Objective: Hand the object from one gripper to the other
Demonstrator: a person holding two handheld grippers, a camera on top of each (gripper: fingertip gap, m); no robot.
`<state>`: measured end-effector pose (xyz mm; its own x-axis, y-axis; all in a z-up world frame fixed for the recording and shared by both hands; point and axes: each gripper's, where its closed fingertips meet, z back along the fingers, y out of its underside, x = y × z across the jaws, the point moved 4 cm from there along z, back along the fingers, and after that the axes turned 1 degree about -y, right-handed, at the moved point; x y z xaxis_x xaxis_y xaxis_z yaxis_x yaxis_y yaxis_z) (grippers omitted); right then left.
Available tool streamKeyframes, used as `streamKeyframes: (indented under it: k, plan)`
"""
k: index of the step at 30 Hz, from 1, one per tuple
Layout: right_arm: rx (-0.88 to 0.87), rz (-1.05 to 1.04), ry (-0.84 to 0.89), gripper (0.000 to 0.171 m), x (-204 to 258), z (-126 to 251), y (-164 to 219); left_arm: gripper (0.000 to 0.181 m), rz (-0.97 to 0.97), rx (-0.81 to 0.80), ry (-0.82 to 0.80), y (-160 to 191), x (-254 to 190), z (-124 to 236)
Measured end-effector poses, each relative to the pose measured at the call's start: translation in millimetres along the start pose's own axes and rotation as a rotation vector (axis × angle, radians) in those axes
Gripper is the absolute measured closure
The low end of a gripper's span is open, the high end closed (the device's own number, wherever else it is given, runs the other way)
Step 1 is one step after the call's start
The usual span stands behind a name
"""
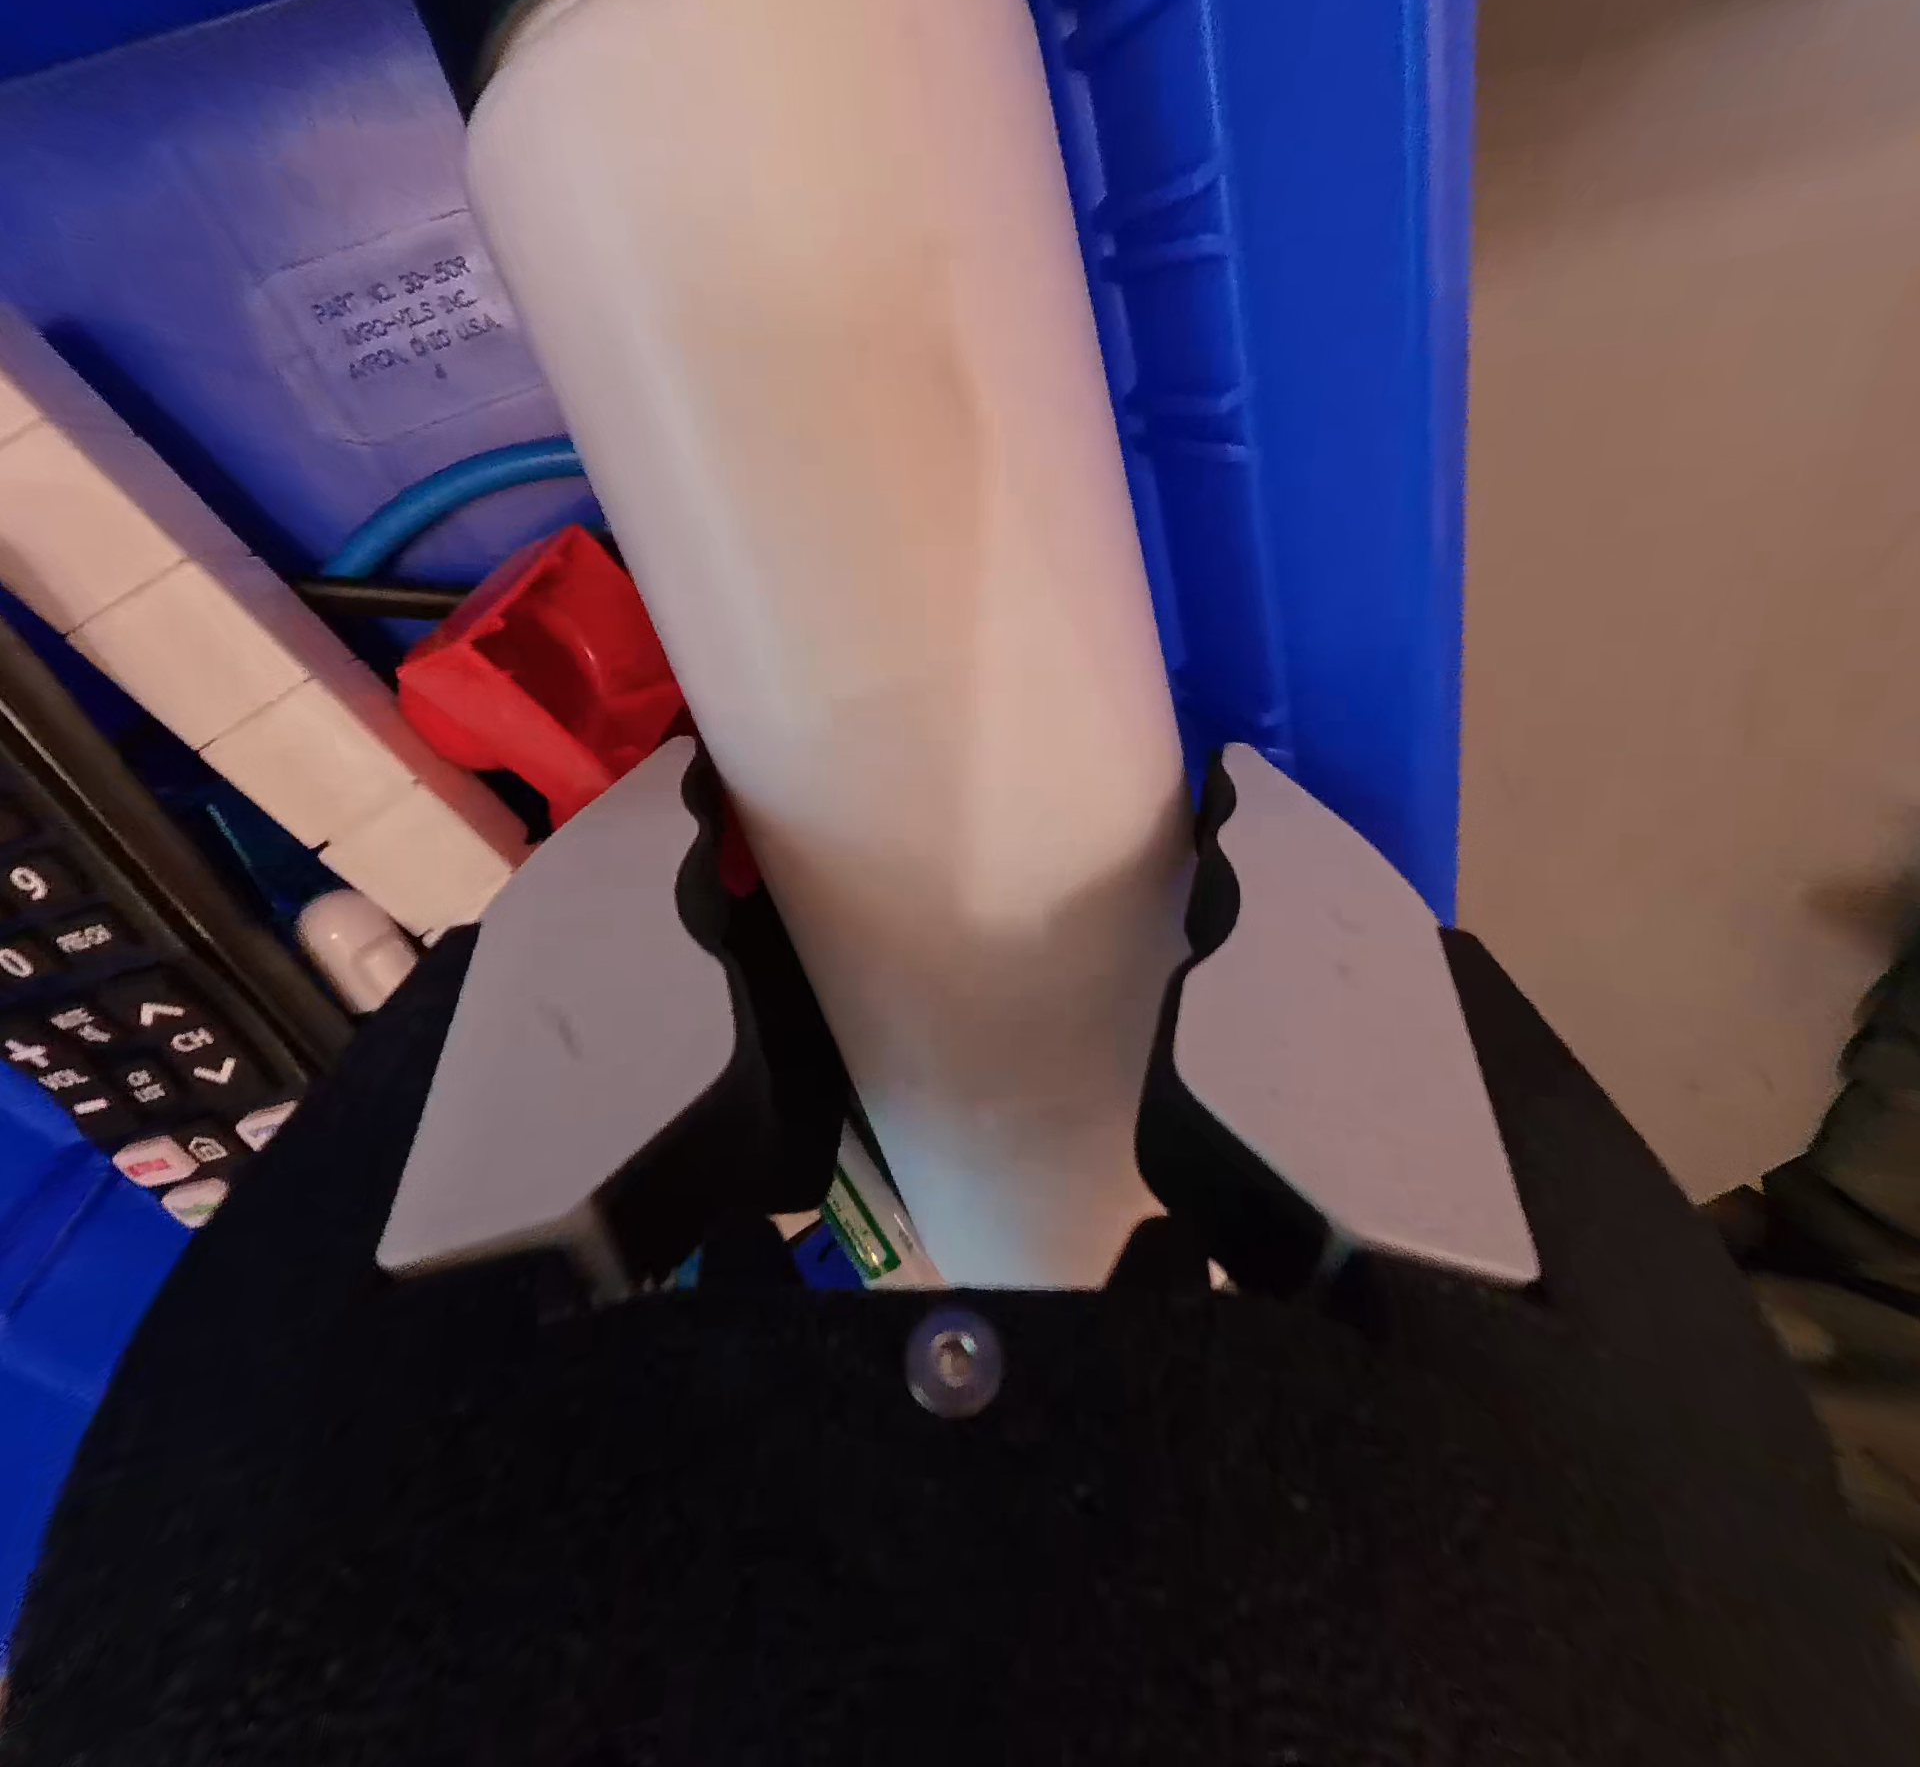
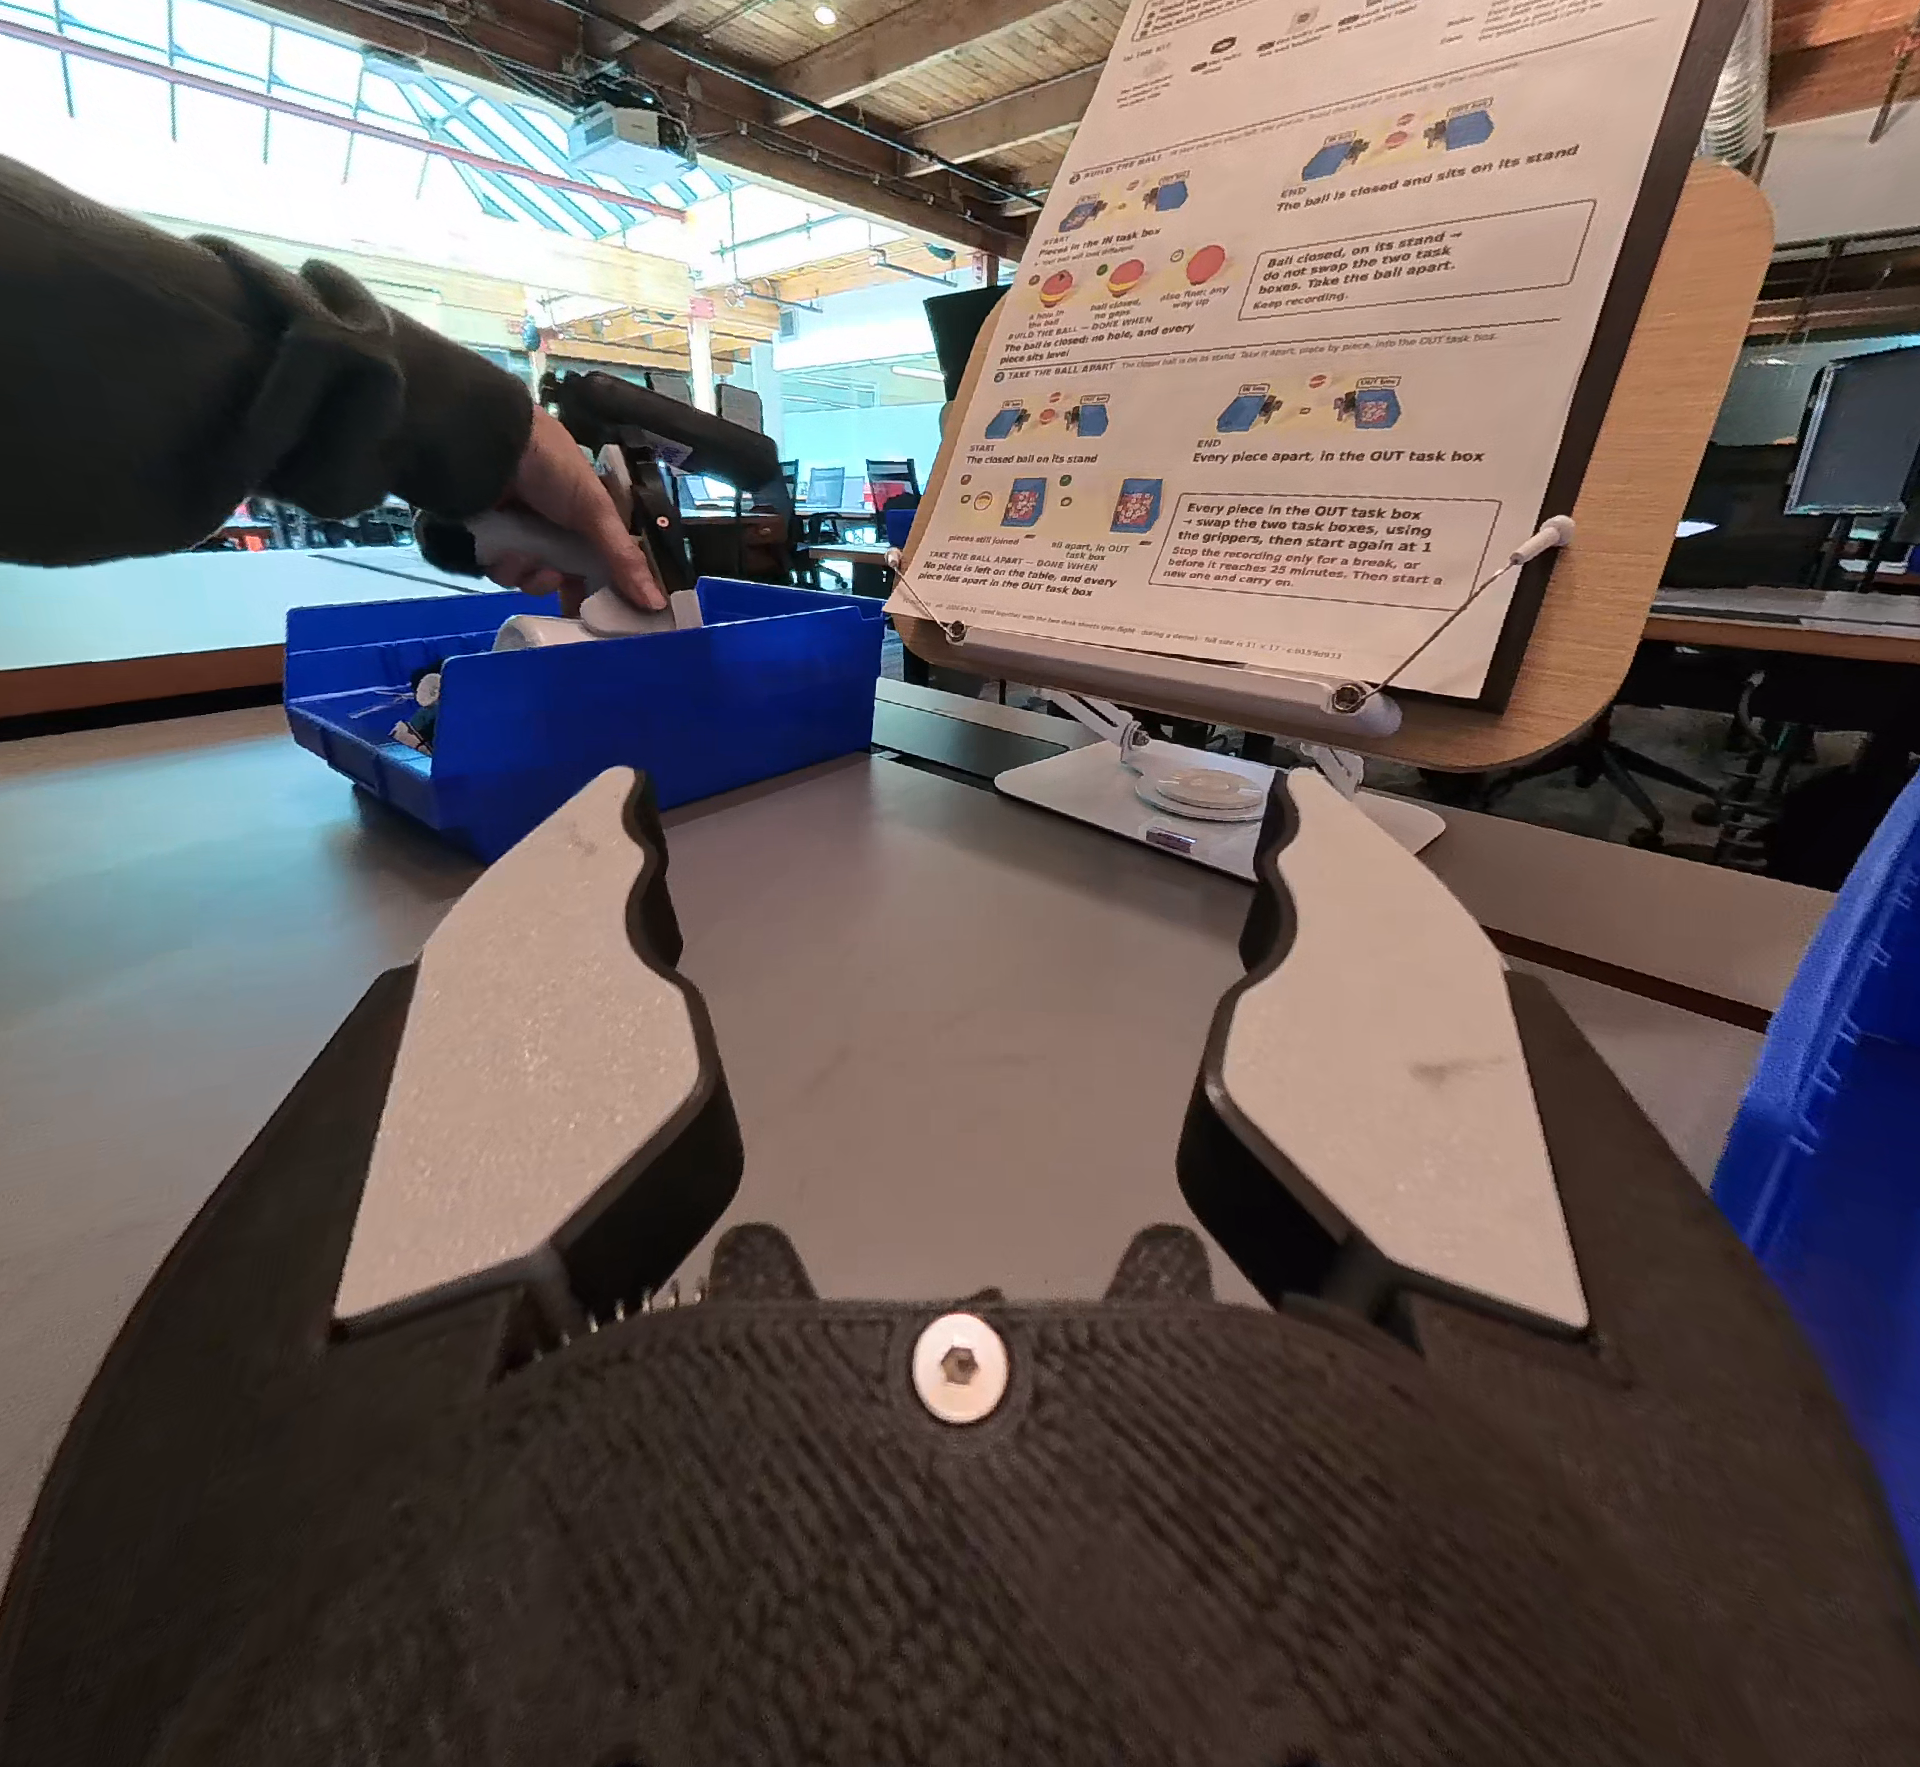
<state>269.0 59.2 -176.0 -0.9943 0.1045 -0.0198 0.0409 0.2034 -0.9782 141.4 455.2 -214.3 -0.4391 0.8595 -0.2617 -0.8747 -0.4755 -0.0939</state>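
The left gripper (image 1: 951, 844) is down inside the blue bin (image 2: 665, 709) at the far side of the table (image 2: 935, 990), its fingers (image 1: 582, 990) set either side of the narrow end of a white tumbler (image 1: 831, 470); they look closed onto it, though I cannot be sure from here how firmly they press. The tumbler lies along the bin's ribbed wall, wide end with its dark lid away from the gripper, so taking it by the slim end is the easy way in among the clutter: a red piece (image 1: 551, 668), a remote (image 1: 114, 1021) and a white block strip (image 1: 208, 637) crowd the other side. The right gripper (image 2: 961, 886) waits low over bare table, well apart from the bin, fingers (image 2: 540, 1042) spread wide and holding nothing, presumably ready to receive the tumbler once it is lifted out. A paper sheet on a stand (image 2: 1299, 315) sits behind
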Motion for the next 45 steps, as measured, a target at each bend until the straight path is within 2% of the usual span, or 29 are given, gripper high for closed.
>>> streamKeyframes:
  k: [5,10,14,17,19,22,25,27,28,30,32,36,40,42,44,45]
  plan:
    - [-0.004,-0.007,-0.002,0.067,-1,1,0,0.097,0.003,-0.103,-0.007,1,0,2]
    - [-0.011,-0.005,-0.003,0.069,-1,1,-1,0.098,-0.074,-0.181,-0.071,6,-2,16]
    - [-0.010,-0.014,-0.007,0.069,-1,1,-1,0.098,-0.135,-0.281,-0.111,9,-8,49]
    - [-0.006,-0.032,-0.012,0.069,-2,1,0,0.098,-0.185,-0.402,-0.095,12,-20,88]
    - [0.020,-0.058,-0.025,0.069,-2,1,1,0.098,-0.236,-0.524,-0.032,18,-36,120]
    - [0.079,-0.138,-0.078,0.057,2,-1,6,0.098,-0.355,-0.757,0.150,36,-77,164]
    - [0.105,-0.285,-0.228,0.054,19,-5,4,0.098,-0.541,-0.953,0.366,69,-128,182]
    - [0.040,-0.420,-0.335,0.052,29,-8,-10,0.098,-0.645,-1.042,0.513,94,-159,176]
    - [-0.003,-0.469,-0.374,0.058,32,-10,-19,0.098,-0.673,-1.074,0.592,104,-173,168]
    - [-0.072,-0.514,-0.400,0.063,34,-21,-34,0.098,-0.735,-1.118,0.738,123,-198,146]
    - [-0.121,-0.520,-0.436,0.062,41,-36,-51,0.098,-0.812,-1.141,0.827,135,-219,116]
    - [-0.085,-0.498,-0.616,0.070,70,-64,-79,0.098,-0.932,-1.126,0.867,139,-246,60]
    - [-0.004,-0.400,-0.738,0.073,86,-75,-88,0.098,-0.981,-1.076,0.873,129,-259,36]
    - [0.050,-0.339,-0.713,0.068,85,-81,-84,0.098,-1.037,-1.048,0.852,125,-263,30]
    - [0.072,-0.284,-0.639,0.085,76,-89,-78,0.098,-1.080,-1.028,0.799,117,-266,25]
    - [0.079,-0.289,-0.635,0.086,74,-91,-77,0.098,-1.089,-1.009,0.780,113,-267,23]
